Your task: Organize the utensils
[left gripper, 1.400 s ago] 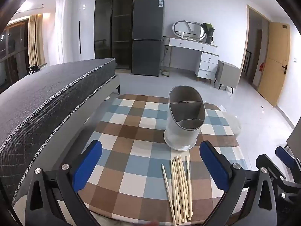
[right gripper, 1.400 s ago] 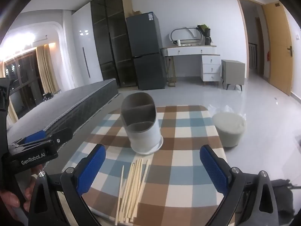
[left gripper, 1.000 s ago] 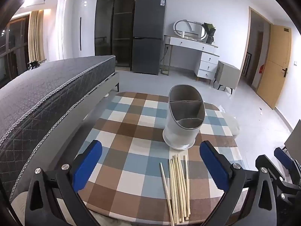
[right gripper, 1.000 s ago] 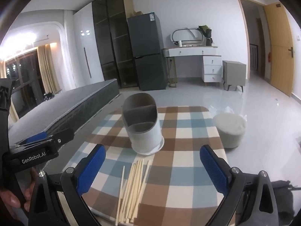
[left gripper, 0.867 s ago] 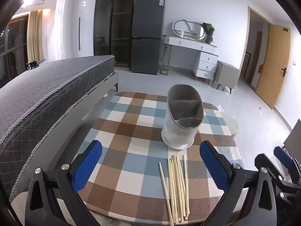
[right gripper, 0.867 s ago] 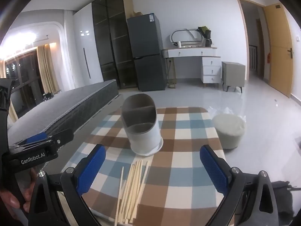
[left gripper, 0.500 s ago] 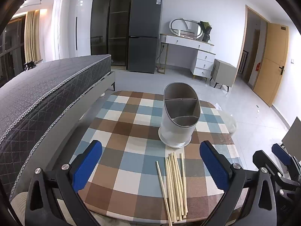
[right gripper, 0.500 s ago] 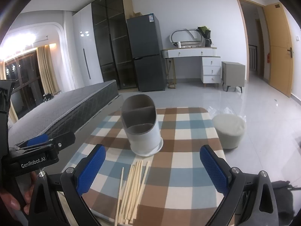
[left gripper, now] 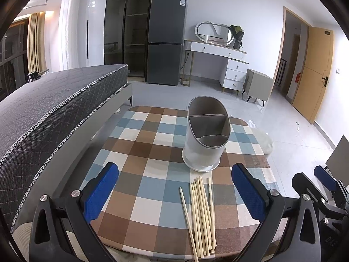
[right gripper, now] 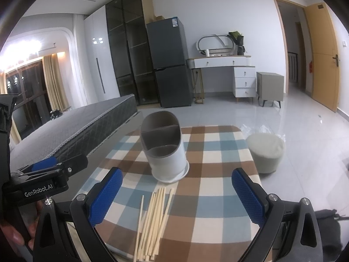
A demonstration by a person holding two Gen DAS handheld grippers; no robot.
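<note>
Wooden chopsticks lying loose on checked bench, just before grey utensil holder. Left gripper and right gripper both spread wide, empty.

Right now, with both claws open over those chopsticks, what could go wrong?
The chopsticks lie packed together, ends at the table's near edge, so a grab may take several or knock some off. The utensil holder stands just past their tips; a careless push might tip it. The right gripper and left gripper sit close and could collide.
</note>
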